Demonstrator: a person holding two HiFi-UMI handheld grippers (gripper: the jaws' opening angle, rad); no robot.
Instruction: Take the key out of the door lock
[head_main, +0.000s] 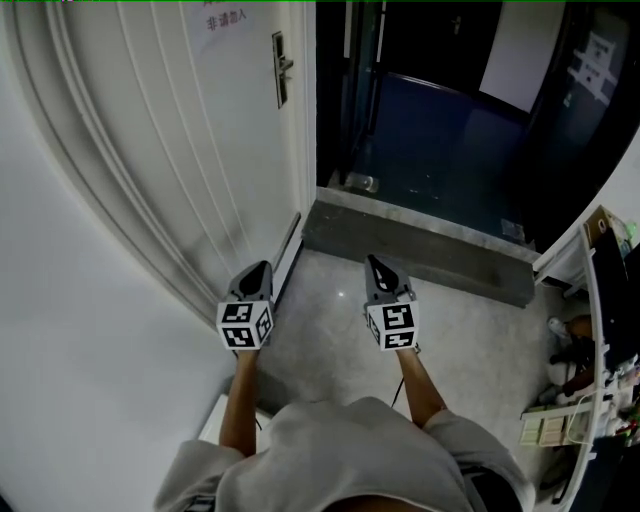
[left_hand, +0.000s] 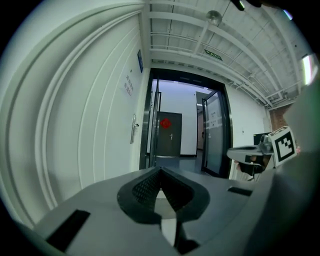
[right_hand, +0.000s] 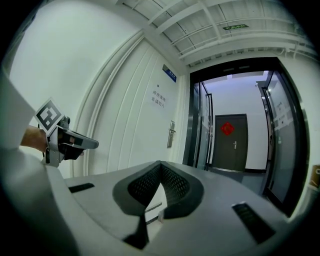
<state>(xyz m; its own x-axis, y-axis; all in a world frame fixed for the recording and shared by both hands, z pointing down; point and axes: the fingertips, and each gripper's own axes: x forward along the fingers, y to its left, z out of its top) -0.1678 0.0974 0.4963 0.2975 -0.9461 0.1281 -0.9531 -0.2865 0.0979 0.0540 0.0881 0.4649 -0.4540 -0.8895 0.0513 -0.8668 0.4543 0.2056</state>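
Left hand-held gripper, right hand-held gripper both closed, empty, side by side, well apart from door lock.

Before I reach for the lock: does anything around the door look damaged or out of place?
Nothing stands out: the door and its lock look intact. The left gripper and right gripper are shut and empty.
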